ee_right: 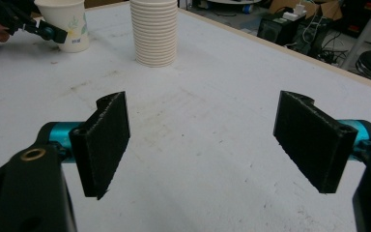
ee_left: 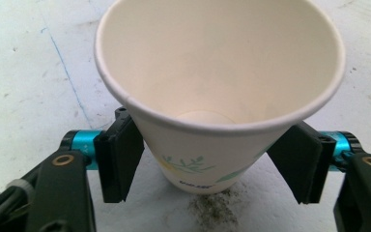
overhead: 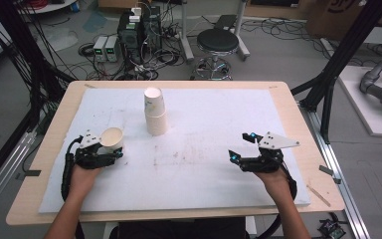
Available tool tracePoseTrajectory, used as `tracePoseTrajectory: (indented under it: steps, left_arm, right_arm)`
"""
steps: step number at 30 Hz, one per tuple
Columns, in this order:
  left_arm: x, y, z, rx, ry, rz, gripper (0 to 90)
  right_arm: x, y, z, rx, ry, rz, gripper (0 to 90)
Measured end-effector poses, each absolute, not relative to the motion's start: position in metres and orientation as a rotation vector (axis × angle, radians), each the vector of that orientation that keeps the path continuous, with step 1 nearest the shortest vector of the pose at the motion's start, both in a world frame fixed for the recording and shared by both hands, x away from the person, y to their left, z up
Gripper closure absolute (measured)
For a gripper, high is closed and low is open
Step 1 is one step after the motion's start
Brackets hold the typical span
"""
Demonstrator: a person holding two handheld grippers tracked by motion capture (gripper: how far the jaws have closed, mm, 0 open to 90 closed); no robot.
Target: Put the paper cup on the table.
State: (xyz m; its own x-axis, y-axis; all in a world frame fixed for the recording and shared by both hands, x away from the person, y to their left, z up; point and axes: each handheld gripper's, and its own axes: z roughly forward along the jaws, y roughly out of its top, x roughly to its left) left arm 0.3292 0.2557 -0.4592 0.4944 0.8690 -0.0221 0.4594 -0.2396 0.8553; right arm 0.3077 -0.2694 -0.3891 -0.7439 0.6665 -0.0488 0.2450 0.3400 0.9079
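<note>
A white paper cup (overhead: 112, 138) with a green leaf print stands upright on the white mat at the left. My left gripper (overhead: 110, 149) has a jaw on each side of it. In the left gripper view the cup (ee_left: 212, 72) rests on the mat between the black pads (ee_left: 121, 159), low on its wall; the pads do not press on it, and the right one stands a little apart. A tall stack of paper cups (overhead: 155, 112) stands upside down at the middle back. My right gripper (overhead: 241, 146) is open over bare mat (ee_right: 212, 140), far from the stack (ee_right: 154, 34).
The white mat (overhead: 204, 164) covers most of the wooden table (overhead: 298, 124). Faint dirty marks lie at its centre. Beyond the far edge are a black stool (overhead: 218, 42), power supplies and cables on the floor. Black frame posts stand at both sides.
</note>
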Motion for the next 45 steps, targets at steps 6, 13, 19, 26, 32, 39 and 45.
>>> tracePoseTrajectory:
  steps: [6,13,19,26,32,39,45]
  left_arm:
    - [0.321,0.265,-0.453,1.789,1.107,0.568,20.3]
    - [0.307,0.282,-0.444,1.665,1.027,0.578,17.7]
    - [0.298,0.283,-0.426,1.584,0.929,0.662,16.6]
    - [0.297,0.268,-0.417,1.473,0.835,0.611,15.3]
    - [0.301,0.245,-0.416,1.469,0.750,0.521,14.5]
    - [0.302,0.224,-0.415,1.520,0.678,0.462,15.1]
    - [0.301,0.215,-0.418,1.553,0.658,0.456,15.5]
  right_arm:
    - [0.309,-0.270,-0.389,0.804,2.190,1.382,20.8]
    - [0.307,-0.274,-0.388,0.815,2.178,1.379,20.8]
    - [0.308,-0.277,-0.388,0.820,2.170,1.380,20.7]
    - [0.310,-0.280,-0.391,0.833,2.176,1.362,20.8]
    - [0.312,-0.279,-0.396,0.842,2.190,1.325,20.7]
    - [0.311,-0.284,-0.396,0.860,2.170,1.349,20.7]
    - [0.309,-0.281,-0.396,0.860,2.177,1.340,20.7]
